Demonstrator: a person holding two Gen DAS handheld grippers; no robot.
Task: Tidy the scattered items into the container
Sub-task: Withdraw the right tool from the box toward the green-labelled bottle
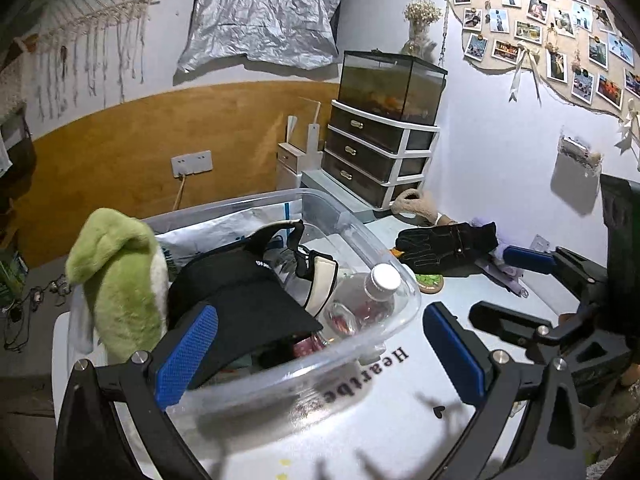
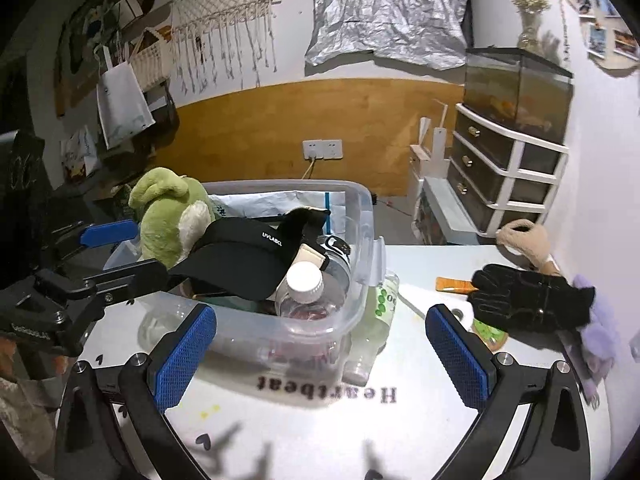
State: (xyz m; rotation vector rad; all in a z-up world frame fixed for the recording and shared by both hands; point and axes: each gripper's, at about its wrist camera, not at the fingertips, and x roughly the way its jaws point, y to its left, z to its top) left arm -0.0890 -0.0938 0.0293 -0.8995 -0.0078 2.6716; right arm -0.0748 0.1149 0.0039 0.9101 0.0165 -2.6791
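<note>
One clear plastic container stands on the white table, and in it lie one green plush toy, one black visor cap, one capped clear bottle and a white printed bag at the back. Two grippers are at work: the left gripper is spread wide and holds nothing, its left finger just inside the container's near wall under the cap brim and its right finger outside on the table; the right gripper is likewise parted and empty, the container's near right corner ahead between its fingers. Still out on the table, ahead and to the right of the right gripper, lie one black glove, one lilac plush item, one beige knitted item, one orange flat item and one green-patterned coaster. Only the right wrist view shows a second clear bottle with green dots lying against the container's outer right side, and a white tote bag hanging on the wall. Only the left wrist view shows the photo board. The table bears the printed word "Heartbeat". Behind stand one fish tank on a three-drawer unit, a vase of dried flowers, a macramé hanging, a silver sheet and a wall socket on the ochre panel.
</note>
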